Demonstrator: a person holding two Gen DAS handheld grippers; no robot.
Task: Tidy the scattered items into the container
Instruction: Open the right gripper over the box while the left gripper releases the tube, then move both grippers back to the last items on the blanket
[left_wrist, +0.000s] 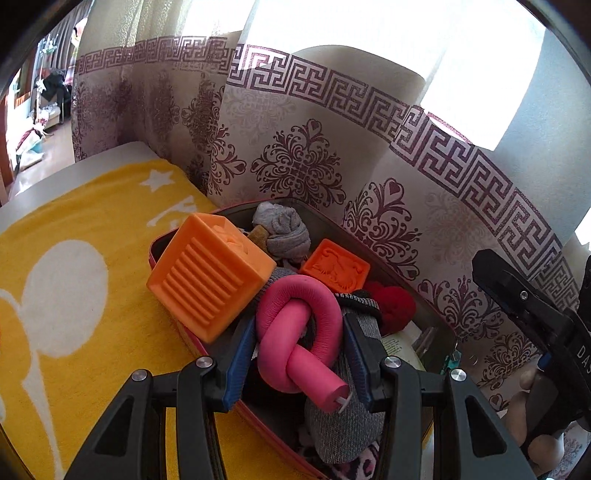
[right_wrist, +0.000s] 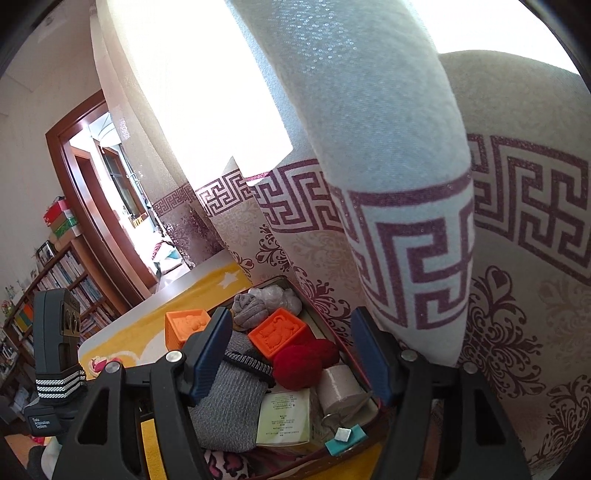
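A red-rimmed metal box (left_wrist: 436, 325) sits on a yellow blanket and is heaped full. My left gripper (left_wrist: 299, 343) is open over it, its blue fingers on either side of a knotted pink foam tube (left_wrist: 295, 325) that lies on a grey knit sock (left_wrist: 343, 413). A big orange cube (left_wrist: 210, 277) leans on the box's left rim. A smaller orange block (left_wrist: 334, 267), a red yarn ball (left_wrist: 393, 301) and a grey sock ball (left_wrist: 282, 229) lie inside. My right gripper (right_wrist: 291, 350) is open and empty above the same box (right_wrist: 295, 288).
The yellow blanket (left_wrist: 92, 258) with white shapes covers the table left of the box. A patterned curtain (left_wrist: 332, 147) hangs right behind it. A paper leaflet (right_wrist: 284, 417), a tape roll (right_wrist: 340, 391) and a teal tag (right_wrist: 345, 437) lie in the box's near end. A bookshelf (right_wrist: 55, 280) stands far left.
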